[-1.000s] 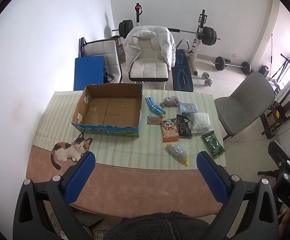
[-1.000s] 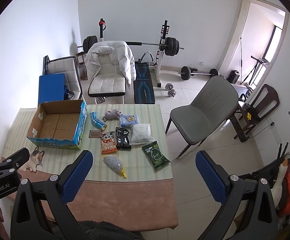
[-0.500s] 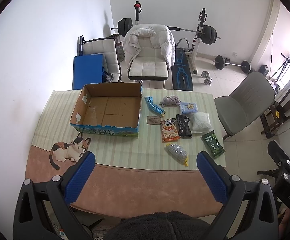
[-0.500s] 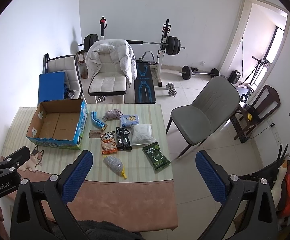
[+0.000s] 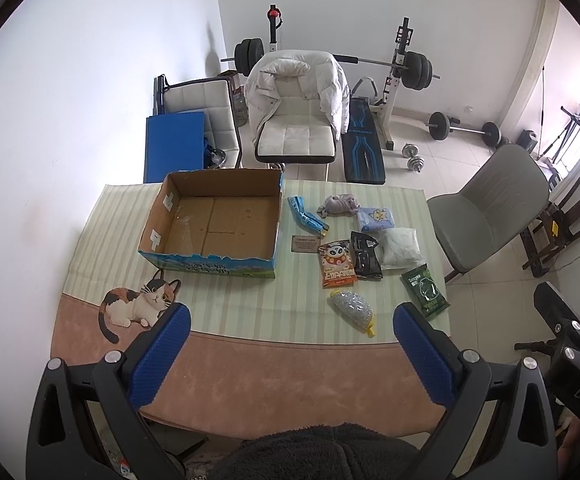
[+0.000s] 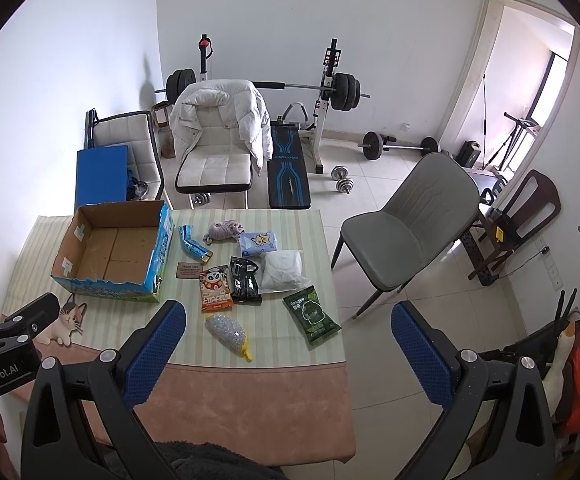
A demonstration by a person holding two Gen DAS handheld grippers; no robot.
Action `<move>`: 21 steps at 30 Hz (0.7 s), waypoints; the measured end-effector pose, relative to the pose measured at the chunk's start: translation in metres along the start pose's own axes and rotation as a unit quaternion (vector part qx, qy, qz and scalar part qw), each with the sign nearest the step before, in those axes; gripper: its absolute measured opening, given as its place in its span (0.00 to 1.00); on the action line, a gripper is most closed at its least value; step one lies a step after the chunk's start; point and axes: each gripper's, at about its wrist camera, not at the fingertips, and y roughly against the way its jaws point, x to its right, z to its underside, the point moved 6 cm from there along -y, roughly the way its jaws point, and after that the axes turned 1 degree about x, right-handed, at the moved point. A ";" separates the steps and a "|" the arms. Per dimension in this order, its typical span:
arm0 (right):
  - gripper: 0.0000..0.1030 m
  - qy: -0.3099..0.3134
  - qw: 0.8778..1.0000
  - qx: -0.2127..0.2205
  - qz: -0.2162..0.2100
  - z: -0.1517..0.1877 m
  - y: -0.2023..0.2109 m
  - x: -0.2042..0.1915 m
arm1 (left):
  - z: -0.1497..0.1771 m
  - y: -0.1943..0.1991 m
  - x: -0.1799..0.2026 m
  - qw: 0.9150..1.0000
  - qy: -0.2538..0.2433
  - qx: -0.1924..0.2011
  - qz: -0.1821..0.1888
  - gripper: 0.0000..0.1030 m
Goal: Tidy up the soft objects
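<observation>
You are holding both tools high and back from the table, the left gripper (image 5: 290, 344) and the right gripper (image 6: 287, 344) each with its blue-padded jaws spread wide and nothing between them, which looks like a survey stance before any pick. The soft things lie loose on the striped tablecloth (image 5: 229, 300) to the right of the open cardboard box with the blue printed sides (image 5: 213, 226), whose bare floor suggests it is the bin meant for them. Nearest you are the clear bubbly pouch with a yellow tip (image 5: 352, 310) and the dark green packet (image 5: 425, 291), with the orange panda snack bag (image 5: 336, 262) and the grey crumpled cloth (image 5: 340, 204) farther back, so nothing seems sorted yet.
</observation>
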 end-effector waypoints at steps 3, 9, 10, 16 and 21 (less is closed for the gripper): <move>1.00 0.000 1.000 -0.001 0.000 0.000 -0.001 0.000 | 0.000 -0.002 0.001 1.000 0.000 -0.001 -0.001 1.00; 1.00 -0.001 1.000 -0.001 0.000 -0.001 -0.004 -0.001 | -0.001 -0.002 0.001 1.000 0.000 -0.001 0.000 1.00; 1.00 -0.001 1.000 -0.002 0.000 -0.002 -0.004 -0.001 | -0.001 -0.002 0.001 1.000 0.000 -0.001 0.000 1.00; 1.00 -0.001 1.000 -0.002 -0.002 -0.002 -0.004 -0.002 | -0.001 -0.002 0.000 1.000 -0.001 -0.001 0.000 1.00; 1.00 -0.002 1.000 -0.001 -0.003 -0.002 -0.006 -0.002 | -0.001 -0.002 0.000 1.000 -0.001 -0.002 0.000 1.00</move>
